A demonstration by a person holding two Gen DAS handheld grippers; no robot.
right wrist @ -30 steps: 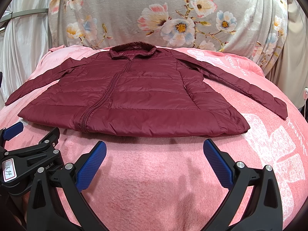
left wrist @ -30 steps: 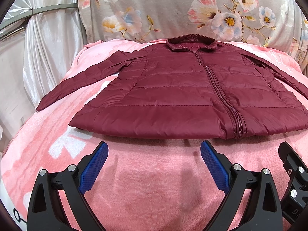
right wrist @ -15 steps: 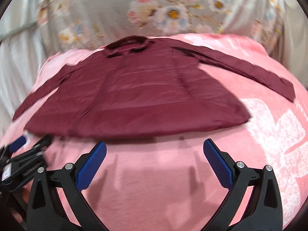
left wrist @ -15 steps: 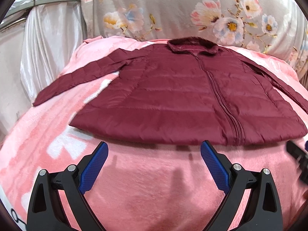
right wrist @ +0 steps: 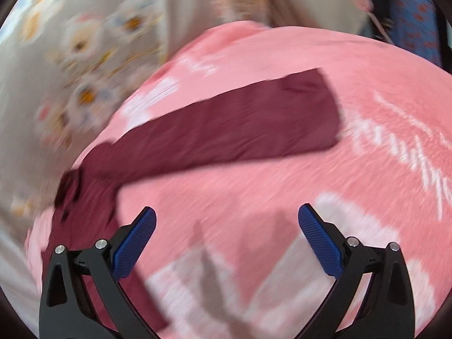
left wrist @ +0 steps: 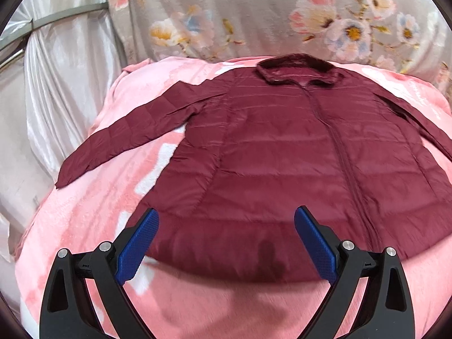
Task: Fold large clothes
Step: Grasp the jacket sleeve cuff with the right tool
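A maroon quilted jacket (left wrist: 282,155) lies flat and zipped on a pink blanket, collar at the far end, sleeves spread out. My left gripper (left wrist: 226,226) hovers open over the jacket's near hem, left of the zipper, with nothing between its blue pads. In the blurred right wrist view, the jacket's right sleeve (right wrist: 226,132) stretches diagonally across the blanket, its cuff at the upper right. My right gripper (right wrist: 226,223) is open above bare blanket just short of that sleeve, its left finger (right wrist: 132,243) over the jacket's side edge.
The pink blanket (left wrist: 93,220) with white patterns covers the whole bed. A grey floral cloth (left wrist: 254,14) hangs behind it and a silvery curtain (left wrist: 62,70) stands at the left. A blue patterned fabric (right wrist: 412,22) shows past the bed's far right edge.
The left gripper has moved forward from the bare blanket to over the jacket's hem. The right gripper has swung quickly rightward from the jacket's body to its right sleeve. Both stayed open.
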